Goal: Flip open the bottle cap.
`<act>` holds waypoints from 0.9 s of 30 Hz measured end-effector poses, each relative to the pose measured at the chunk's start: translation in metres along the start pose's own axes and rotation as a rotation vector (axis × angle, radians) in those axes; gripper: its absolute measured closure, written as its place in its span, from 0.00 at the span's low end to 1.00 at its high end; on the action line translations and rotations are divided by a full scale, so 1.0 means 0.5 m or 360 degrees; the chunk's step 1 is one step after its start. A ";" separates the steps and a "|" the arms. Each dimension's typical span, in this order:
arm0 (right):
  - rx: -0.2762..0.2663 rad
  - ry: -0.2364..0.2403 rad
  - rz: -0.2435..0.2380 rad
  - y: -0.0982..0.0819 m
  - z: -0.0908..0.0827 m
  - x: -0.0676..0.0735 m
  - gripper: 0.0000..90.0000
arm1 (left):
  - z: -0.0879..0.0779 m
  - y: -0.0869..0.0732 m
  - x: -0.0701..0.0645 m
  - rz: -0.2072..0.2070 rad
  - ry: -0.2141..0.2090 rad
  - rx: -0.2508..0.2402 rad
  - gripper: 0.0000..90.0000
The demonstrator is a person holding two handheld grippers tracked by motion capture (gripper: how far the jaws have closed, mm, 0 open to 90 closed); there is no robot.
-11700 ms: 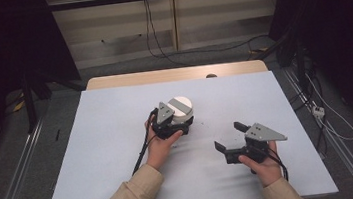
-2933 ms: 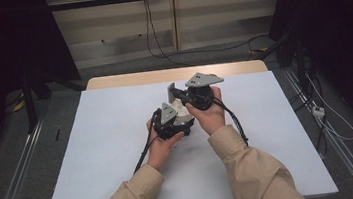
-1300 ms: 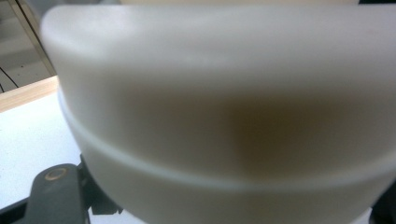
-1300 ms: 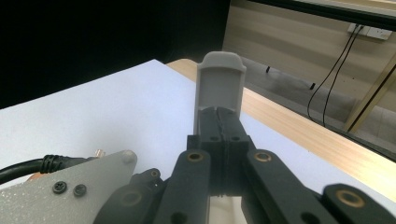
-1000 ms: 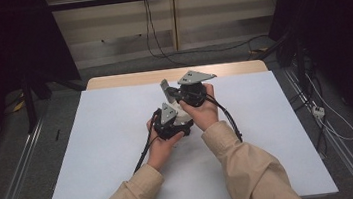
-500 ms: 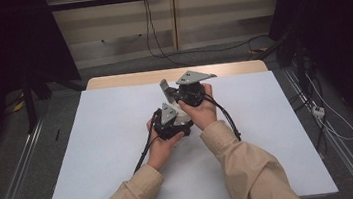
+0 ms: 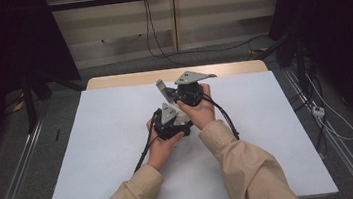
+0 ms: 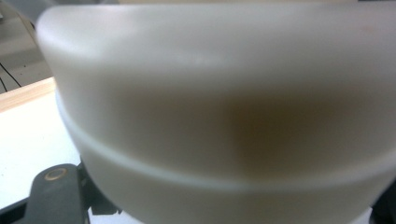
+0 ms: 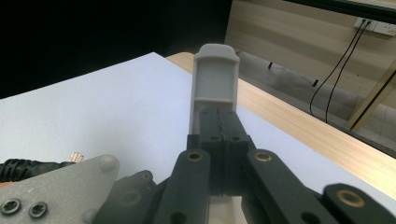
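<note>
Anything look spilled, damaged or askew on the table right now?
Nothing stands out. The left gripper holds a white round container; the right gripper is shut on a grey flat piece above it. The table shows no spill.

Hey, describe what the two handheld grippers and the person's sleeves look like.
Both sleeves are beige fabric. The left gripper and the right gripper have black bodies, each topped by a grey three-cornered plate, with black cables trailing. The right gripper's black jaw links carry brass-coloured pins.
</note>
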State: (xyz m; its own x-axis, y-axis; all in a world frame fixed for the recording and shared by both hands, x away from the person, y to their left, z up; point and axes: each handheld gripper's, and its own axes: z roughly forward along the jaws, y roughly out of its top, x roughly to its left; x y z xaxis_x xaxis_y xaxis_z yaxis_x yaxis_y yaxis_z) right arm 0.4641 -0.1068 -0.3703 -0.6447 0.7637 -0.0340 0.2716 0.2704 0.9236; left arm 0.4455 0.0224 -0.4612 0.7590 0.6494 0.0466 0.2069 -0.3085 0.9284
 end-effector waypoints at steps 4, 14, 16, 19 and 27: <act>0.0010 -0.0001 -0.0009 0.000 0.005 0.001 1.00 | 0.000 0.000 0.000 0.0001 0.0001 0.0001 0.21; 0.0010 0.0019 0.0012 0.000 0.011 0.000 1.00 | 0.000 0.000 -0.002 -0.0014 0.0007 0.0001 0.21; 0.0014 0.0020 0.0007 -0.001 0.014 0.001 1.00 | 0.000 0.000 -0.002 -0.0016 0.0005 0.0001 0.20; 0.0019 0.0020 0.0011 -0.002 0.018 0.002 1.00 | 0.000 0.000 -0.003 -0.0011 0.0010 0.0000 0.21; 0.0046 0.0056 0.0035 -0.007 0.026 -0.002 1.00 | 0.000 0.000 -0.002 0.0000 0.0002 0.0002 0.20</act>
State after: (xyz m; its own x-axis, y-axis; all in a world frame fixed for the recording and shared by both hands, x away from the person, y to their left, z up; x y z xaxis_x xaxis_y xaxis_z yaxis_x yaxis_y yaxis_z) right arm 0.4732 -0.1008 -0.3784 -0.6630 0.7486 0.0002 0.3062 0.2709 0.9126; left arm 0.4448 0.0218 -0.4614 0.7582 0.6503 0.0474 0.2073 -0.3093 0.9281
